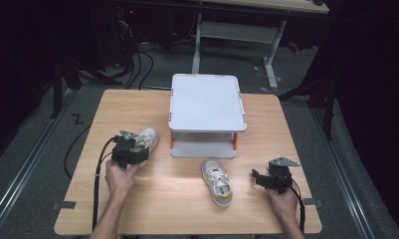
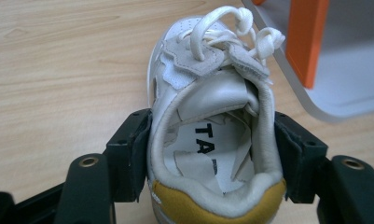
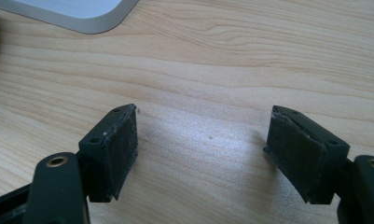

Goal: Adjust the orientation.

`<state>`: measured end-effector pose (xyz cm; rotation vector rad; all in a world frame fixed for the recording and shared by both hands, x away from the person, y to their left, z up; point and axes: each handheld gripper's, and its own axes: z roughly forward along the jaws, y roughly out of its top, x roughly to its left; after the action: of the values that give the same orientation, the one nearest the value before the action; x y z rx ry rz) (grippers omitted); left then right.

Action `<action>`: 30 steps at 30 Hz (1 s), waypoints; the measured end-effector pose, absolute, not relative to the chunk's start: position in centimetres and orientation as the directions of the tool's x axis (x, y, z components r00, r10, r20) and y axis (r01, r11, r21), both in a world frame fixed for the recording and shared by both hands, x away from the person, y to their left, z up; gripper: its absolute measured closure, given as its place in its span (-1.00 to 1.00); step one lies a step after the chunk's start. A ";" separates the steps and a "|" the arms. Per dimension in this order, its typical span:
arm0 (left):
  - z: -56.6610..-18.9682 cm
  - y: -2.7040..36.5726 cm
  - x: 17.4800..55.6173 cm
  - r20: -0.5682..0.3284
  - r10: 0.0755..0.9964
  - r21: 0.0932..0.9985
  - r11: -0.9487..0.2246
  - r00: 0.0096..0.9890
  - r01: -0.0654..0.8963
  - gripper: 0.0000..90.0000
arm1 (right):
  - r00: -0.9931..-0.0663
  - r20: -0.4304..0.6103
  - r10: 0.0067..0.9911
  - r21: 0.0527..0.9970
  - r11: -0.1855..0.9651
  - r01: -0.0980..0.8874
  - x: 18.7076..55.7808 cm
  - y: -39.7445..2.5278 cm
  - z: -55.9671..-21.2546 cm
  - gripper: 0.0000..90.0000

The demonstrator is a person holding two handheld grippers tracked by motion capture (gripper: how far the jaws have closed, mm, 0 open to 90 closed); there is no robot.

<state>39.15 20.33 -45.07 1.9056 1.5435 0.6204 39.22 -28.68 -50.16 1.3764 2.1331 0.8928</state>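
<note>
Right now the left tool [image 2: 212,154] squeezes the heel of one shoe [image 2: 212,116] beside the grey shelf [image 1: 207,102]. Its soft sides could fold and slip out. The right tool [image 3: 212,154] gapes wide, holding nothing, near the other shoe [image 1: 217,182] on the worktop [image 1: 137,209].

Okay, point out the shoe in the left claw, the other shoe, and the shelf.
held shoe [image 2: 212,144], left gripper view, insole
loose shoe [image 1: 218,182], high view, laces
white shelf [image 1: 207,102], high view, top
</note>
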 end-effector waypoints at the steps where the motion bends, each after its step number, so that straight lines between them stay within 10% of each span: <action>1: -45.0 20.3 38.6 -0.016 0.976 0.706 -0.144 0.218 0.694 -0.18 | -0.403 -0.023 0.915 0.722 0.294 0.626 39.2 -28.7 -50.2 -0.45; 30: -45.8 8.9 30.8 -0.050 0.896 0.717 -0.276 0.442 0.640 -0.17 | -0.403 -0.022 0.915 0.722 0.293 0.626 39.2 -28.7 -50.2 -0.45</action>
<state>30.79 8.92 -45.76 2.0187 1.2849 0.4839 39.22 -28.68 -50.16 1.3771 2.1335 0.8932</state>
